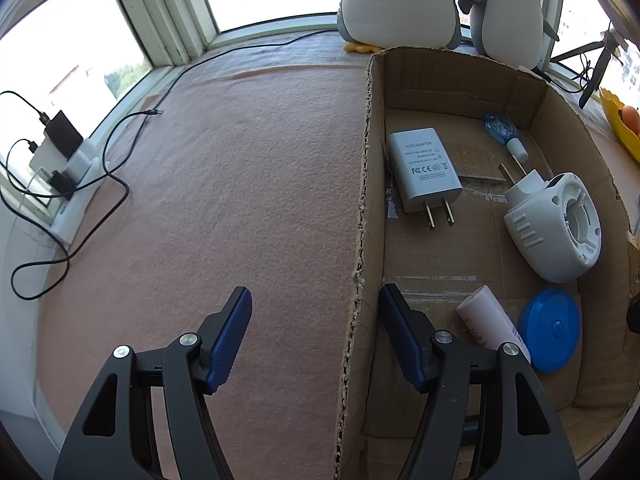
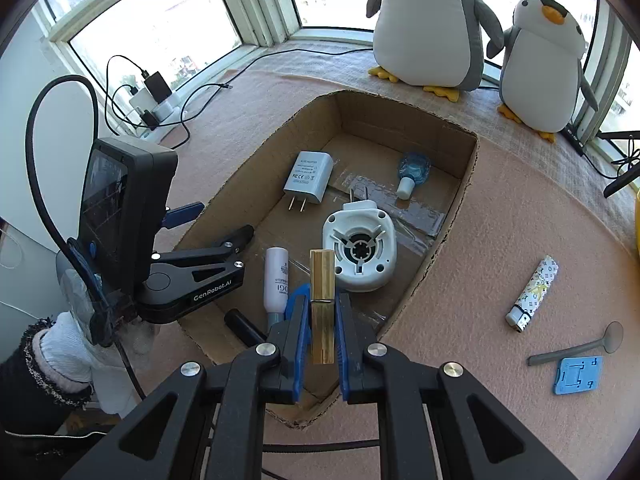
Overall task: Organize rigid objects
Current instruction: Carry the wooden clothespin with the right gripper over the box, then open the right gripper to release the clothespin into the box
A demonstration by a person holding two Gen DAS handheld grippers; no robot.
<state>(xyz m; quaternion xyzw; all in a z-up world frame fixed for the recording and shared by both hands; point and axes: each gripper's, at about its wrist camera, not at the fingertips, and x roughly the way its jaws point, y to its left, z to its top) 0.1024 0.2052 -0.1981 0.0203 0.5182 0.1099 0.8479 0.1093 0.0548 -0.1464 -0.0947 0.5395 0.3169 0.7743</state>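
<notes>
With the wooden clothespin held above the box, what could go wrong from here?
1. The right gripper pinches only the wooden clothespin's lower part, so it might pivot or slip.
2. Dropped here, it could strike the white plug-in device or the small white bottle right below.
3. The left gripper straddles the cardboard box wall, jaws apart; any nudge might shift the box.

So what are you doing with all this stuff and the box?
A person is tidying small hard things into a cardboard box. The right gripper is shut on a wooden clothespin, held over the box. The left gripper sits open astride the box's wall. A charger and a white bottle are already inside; a lighter waits outside.
</notes>
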